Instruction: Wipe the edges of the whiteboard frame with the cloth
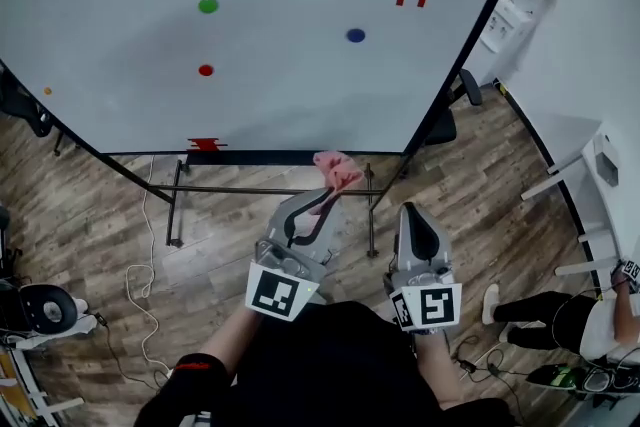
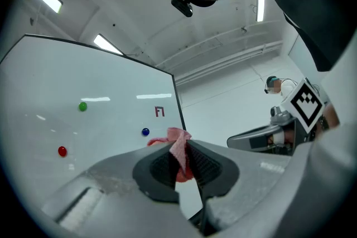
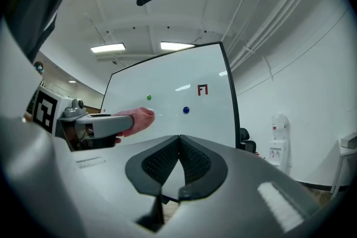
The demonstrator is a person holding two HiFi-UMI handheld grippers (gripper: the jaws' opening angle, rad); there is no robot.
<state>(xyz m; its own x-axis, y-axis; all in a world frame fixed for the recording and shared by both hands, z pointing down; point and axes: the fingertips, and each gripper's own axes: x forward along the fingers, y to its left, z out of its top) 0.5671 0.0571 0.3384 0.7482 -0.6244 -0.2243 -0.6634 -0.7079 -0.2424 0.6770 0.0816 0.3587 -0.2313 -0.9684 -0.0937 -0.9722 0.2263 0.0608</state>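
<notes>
A large whiteboard (image 1: 280, 45) with a black frame (image 1: 300, 156) stands ahead on a metal stand; it carries green, red and blue magnets and a red mark. My left gripper (image 1: 322, 198) is shut on a pink cloth (image 1: 337, 170), which sticks out of the jaws just below the board's bottom frame edge. In the left gripper view the cloth (image 2: 179, 154) is pinched between the black pads. My right gripper (image 1: 414, 225) hangs to the right of it, shut with nothing held, short of the frame. The right gripper view shows the left gripper and cloth (image 3: 138, 119) at its left.
The board's stand (image 1: 270, 191) rests on a wood-look floor with a white cable (image 1: 140, 290) at the left. A water dispenser (image 1: 515, 5) and an office chair (image 1: 455, 110) stand behind the board's right edge. A seated person (image 1: 570, 315) is at the right.
</notes>
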